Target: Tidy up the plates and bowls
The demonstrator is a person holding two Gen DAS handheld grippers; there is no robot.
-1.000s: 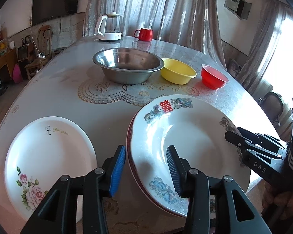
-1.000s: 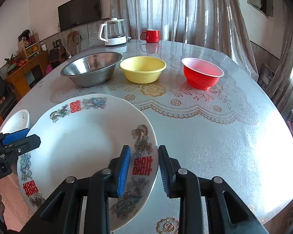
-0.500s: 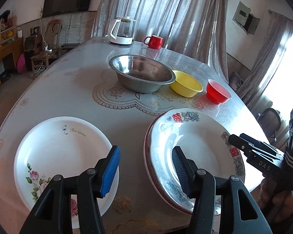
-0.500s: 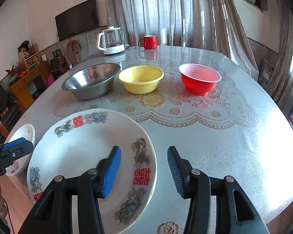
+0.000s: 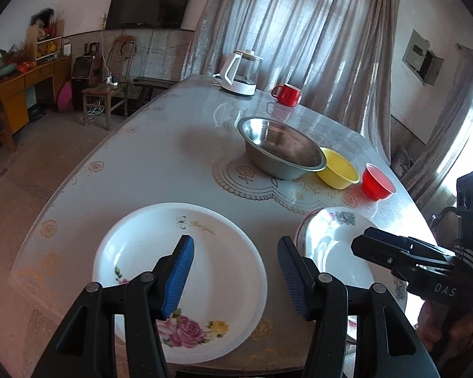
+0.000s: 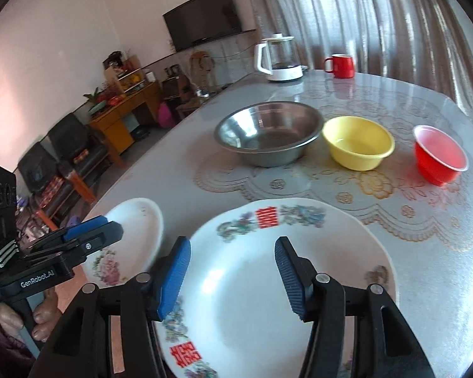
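A white plate with a rose print [image 5: 179, 271] lies at the table's near edge, under my left gripper [image 5: 236, 271], which hovers open and holds nothing. To its right lies a plate with red characters and a floral rim [image 6: 283, 267], on a red-rimmed plate. My right gripper [image 6: 233, 277] hangs over it with its jaws opening, the pads clear of the plate. Each gripper shows in the other's view: right gripper [image 5: 361, 241], left gripper [image 6: 108, 228]. The rose plate [image 6: 132, 230] sits left of the patterned plate [image 5: 331, 252].
Farther back on the table [image 5: 142, 170] stand a steel bowl [image 6: 268, 132], a yellow bowl [image 6: 359, 148] and a red bowl [image 6: 440, 154] in a row. A white kettle [image 6: 279, 58] and a red mug [image 6: 340, 66] stand at the far edge. Chairs and a cabinet stand off to the left.
Both grippers opened and let go of the patterned plate's rim, then lifted back. The left gripper swung left over the rose plate. The right one now hangs over the patterned plate.
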